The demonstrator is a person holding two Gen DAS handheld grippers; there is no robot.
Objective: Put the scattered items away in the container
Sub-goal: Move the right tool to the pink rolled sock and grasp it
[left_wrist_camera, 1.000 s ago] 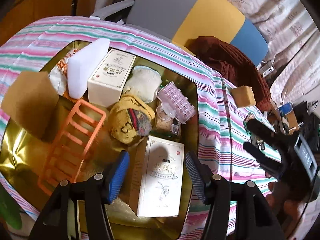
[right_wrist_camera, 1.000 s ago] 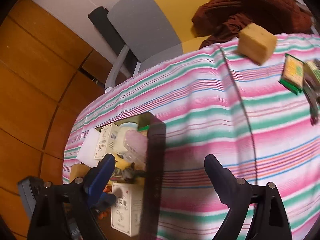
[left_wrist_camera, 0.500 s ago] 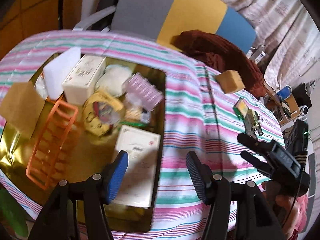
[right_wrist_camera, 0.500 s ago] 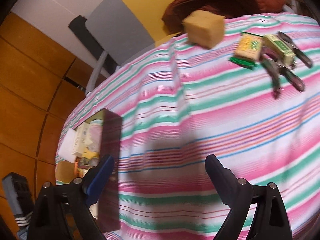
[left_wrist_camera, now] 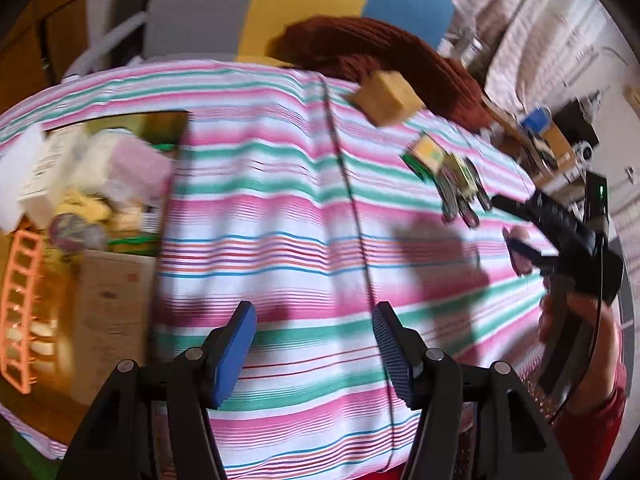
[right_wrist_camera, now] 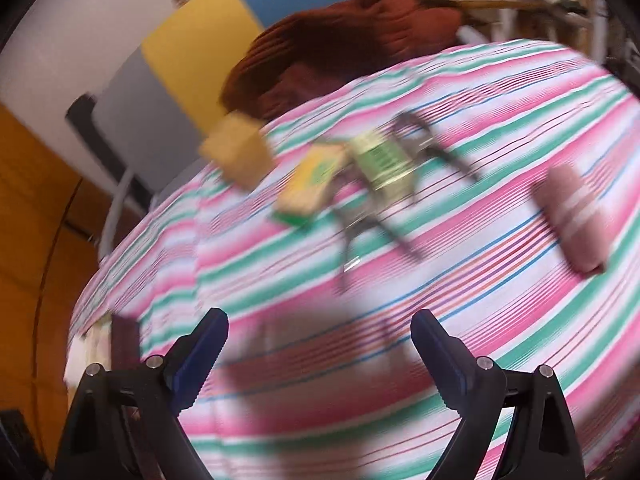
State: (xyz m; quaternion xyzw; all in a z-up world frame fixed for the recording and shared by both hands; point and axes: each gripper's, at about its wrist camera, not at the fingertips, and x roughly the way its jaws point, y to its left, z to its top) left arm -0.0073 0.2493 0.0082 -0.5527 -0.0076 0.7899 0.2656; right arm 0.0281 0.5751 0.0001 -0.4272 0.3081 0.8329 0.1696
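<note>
The gold container (left_wrist_camera: 154, 123) sits at the left, filled with boxes, a pink case and an orange rack (left_wrist_camera: 20, 300). Loose on the striped cloth lie a yellow sponge block (left_wrist_camera: 386, 98) (right_wrist_camera: 238, 152), a yellow-green packet (left_wrist_camera: 426, 158) (right_wrist_camera: 316, 178), a pale green box (right_wrist_camera: 384, 162) over dark pliers (left_wrist_camera: 460, 200) (right_wrist_camera: 360, 224), and a pink roll (right_wrist_camera: 572, 220). My left gripper (left_wrist_camera: 314, 316) is open over bare cloth, right of the container. My right gripper (right_wrist_camera: 320, 320) is open and empty, short of the packet and pliers; both views are blurred.
A brown garment (left_wrist_camera: 372, 48) lies over the table's far edge, in front of a grey, yellow and blue chair back (left_wrist_camera: 280, 4). A cluttered shelf (left_wrist_camera: 552, 148) stands past the right edge. A hand in a red sleeve (left_wrist_camera: 588, 432) holds the right gripper.
Both grippers swept to the right, away from the container. The container slid to the left edge of the left wrist view, and the loose items came in front of the right gripper.
</note>
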